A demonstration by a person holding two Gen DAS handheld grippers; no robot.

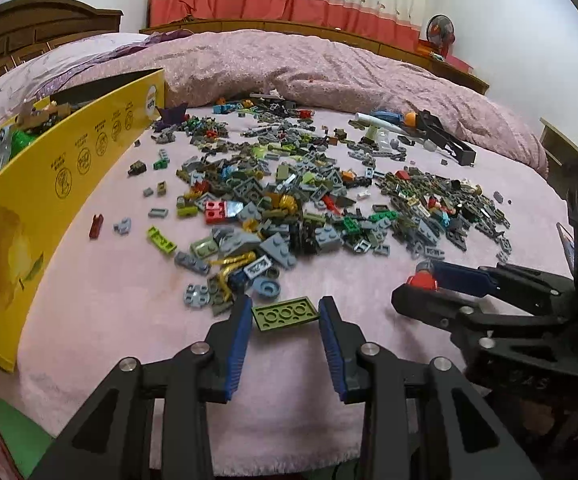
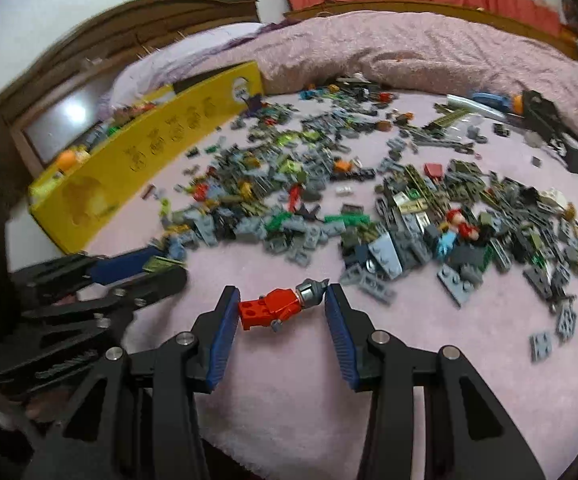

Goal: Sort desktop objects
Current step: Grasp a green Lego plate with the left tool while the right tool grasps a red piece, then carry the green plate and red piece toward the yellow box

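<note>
Left gripper (image 1: 285,314) clamps a green plate (image 1: 285,314) half-open; right gripper (image 2: 281,308) clamps a red figure (image 2: 277,306) likewise, above the bed (image 2: 289,380).

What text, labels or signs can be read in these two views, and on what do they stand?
None can be read.
Yellow box: a row of round emblems with small captions along its side, too small and warped to read.
Round logo near the box's far end: blurred, unreadable.
Bricks: no legible print.

Both grippers point steeply down over the near edge of the pink blanket, side by side. The left gripper (image 1: 285,314) clamps an olive plate between its pads; the right gripper (image 2: 281,306) clamps a red minifigure lengthwise.
</note>
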